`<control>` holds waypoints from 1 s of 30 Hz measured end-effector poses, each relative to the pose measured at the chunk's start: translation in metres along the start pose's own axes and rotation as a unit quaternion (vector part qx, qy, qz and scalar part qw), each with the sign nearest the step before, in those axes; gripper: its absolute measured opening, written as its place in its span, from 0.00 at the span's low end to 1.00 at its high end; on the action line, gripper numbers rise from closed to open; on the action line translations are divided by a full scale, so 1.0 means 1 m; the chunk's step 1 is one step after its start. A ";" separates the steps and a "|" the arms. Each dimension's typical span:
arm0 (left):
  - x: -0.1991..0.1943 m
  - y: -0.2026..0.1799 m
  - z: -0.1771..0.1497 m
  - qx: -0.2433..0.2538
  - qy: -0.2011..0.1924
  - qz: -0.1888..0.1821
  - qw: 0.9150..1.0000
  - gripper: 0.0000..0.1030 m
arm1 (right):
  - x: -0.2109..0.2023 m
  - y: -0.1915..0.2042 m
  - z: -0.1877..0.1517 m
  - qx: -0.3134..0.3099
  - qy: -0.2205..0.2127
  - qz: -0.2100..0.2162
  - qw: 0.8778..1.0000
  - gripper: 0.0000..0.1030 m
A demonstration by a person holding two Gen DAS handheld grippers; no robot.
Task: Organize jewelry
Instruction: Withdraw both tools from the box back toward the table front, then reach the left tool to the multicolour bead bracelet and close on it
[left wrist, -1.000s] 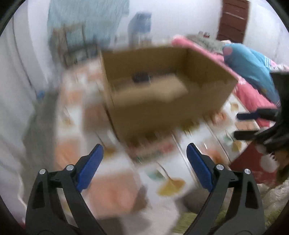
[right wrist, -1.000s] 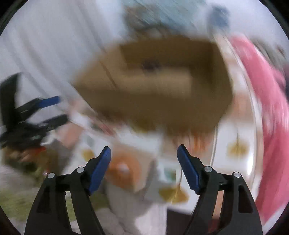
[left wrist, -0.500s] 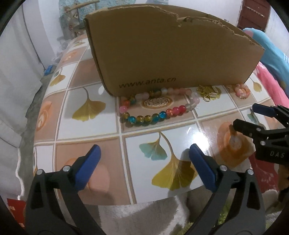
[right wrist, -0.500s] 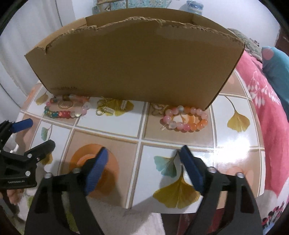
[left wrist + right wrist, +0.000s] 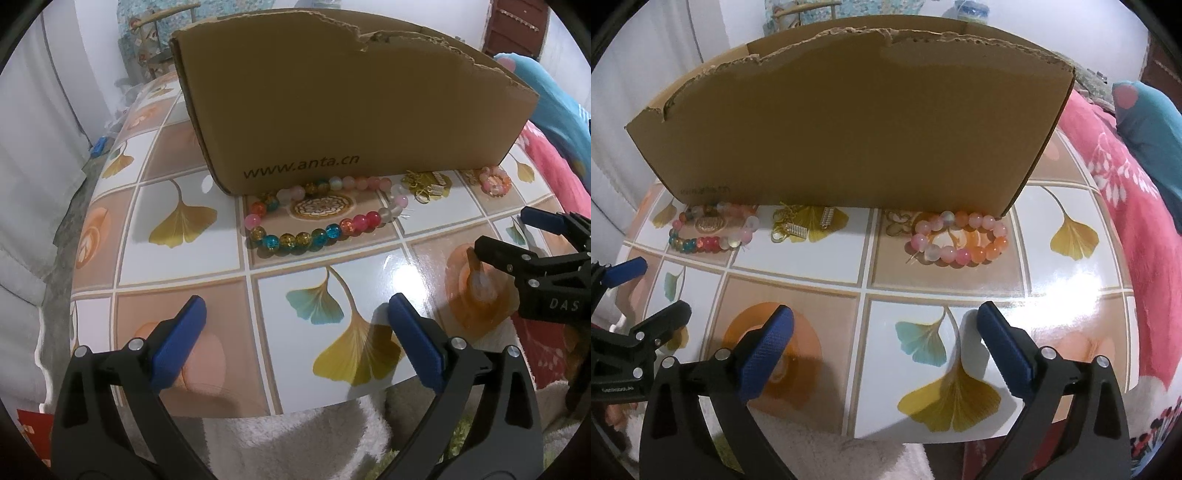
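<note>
Now, with the left claw (image 5: 295, 332) wide and empty and the right claw (image 5: 884, 338) opening, empty too, the multicoloured bracelet (image 5: 321, 218) is best approached low over the tabletop (image 5: 184, 269), one pad inside its ring.

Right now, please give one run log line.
left gripper open, empty | right gripper opening, empty | multicoloured glass-bead bracelet on table | brown cardboard box behind

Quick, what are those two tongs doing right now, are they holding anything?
Left tongs: open, holding nothing.
Right tongs: jaws opening, nothing between them.
</note>
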State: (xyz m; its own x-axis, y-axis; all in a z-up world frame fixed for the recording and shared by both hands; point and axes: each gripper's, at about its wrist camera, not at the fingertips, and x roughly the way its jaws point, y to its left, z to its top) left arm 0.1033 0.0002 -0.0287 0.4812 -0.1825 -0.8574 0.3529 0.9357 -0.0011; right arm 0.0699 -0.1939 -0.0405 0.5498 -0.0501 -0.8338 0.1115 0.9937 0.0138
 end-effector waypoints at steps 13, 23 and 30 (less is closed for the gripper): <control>-0.022 0.011 0.008 0.038 -0.069 -0.002 0.997 0.92 | -0.038 -0.016 0.038 0.029 -0.058 0.157 0.986 0.93; -0.012 0.034 0.035 -0.001 -0.056 -0.036 0.998 0.46 | -0.017 0.023 0.046 0.036 -0.012 0.213 0.976 0.53; 0.002 0.047 0.038 -0.021 -0.024 -0.052 0.998 0.32 | 0.003 0.041 0.051 0.029 0.018 0.197 0.980 0.27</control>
State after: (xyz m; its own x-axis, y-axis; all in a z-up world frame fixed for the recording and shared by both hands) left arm 0.1517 0.0322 -0.0110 0.4822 -0.2920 -0.8259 0.3696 0.9226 -0.1104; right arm 0.1178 -0.1584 -0.0142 0.5299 0.3409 -0.7765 -0.0564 0.9278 0.3688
